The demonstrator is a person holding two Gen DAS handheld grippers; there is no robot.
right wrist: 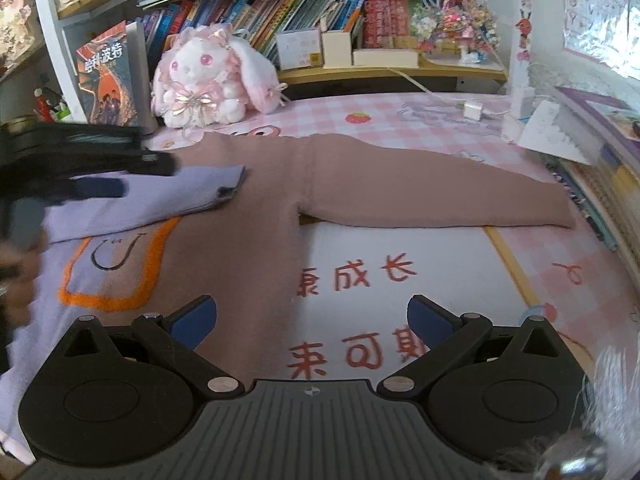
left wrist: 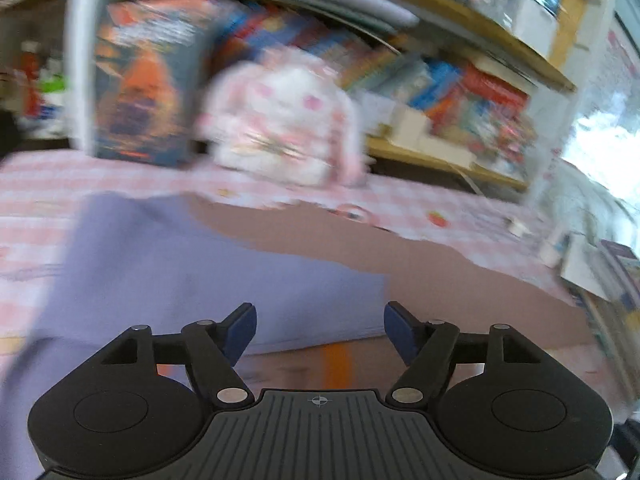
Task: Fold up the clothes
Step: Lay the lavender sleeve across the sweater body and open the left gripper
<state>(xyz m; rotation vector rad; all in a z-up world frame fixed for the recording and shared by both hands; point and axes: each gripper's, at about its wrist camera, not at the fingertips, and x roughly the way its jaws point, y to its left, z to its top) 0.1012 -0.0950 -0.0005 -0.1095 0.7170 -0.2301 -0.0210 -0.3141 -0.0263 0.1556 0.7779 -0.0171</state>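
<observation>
A sweater (right wrist: 240, 232) lies flat on the pink checked table mat (right wrist: 560, 280); it is brown on one side and lavender on the other, with an orange outline patch (right wrist: 116, 300). Its lavender sleeve (right wrist: 180, 196) is folded across the chest. The brown sleeve (right wrist: 440, 196) stretches out to the right. My left gripper (right wrist: 132, 178), blurred, hovers over the lavender sleeve at the left, held by a hand. In the left wrist view, the left gripper (left wrist: 320, 316) is open and empty above the lavender sleeve (left wrist: 200, 272). My right gripper (right wrist: 310, 306) is open over the sweater's right side edge.
A white and pink plush rabbit (right wrist: 208, 76) and an upright book (right wrist: 108, 76) stand behind the sweater. Bookshelves (right wrist: 360, 12) fill the back. A white charger with cable (right wrist: 474, 109) and stacked books and papers (right wrist: 600, 152) sit at the right edge.
</observation>
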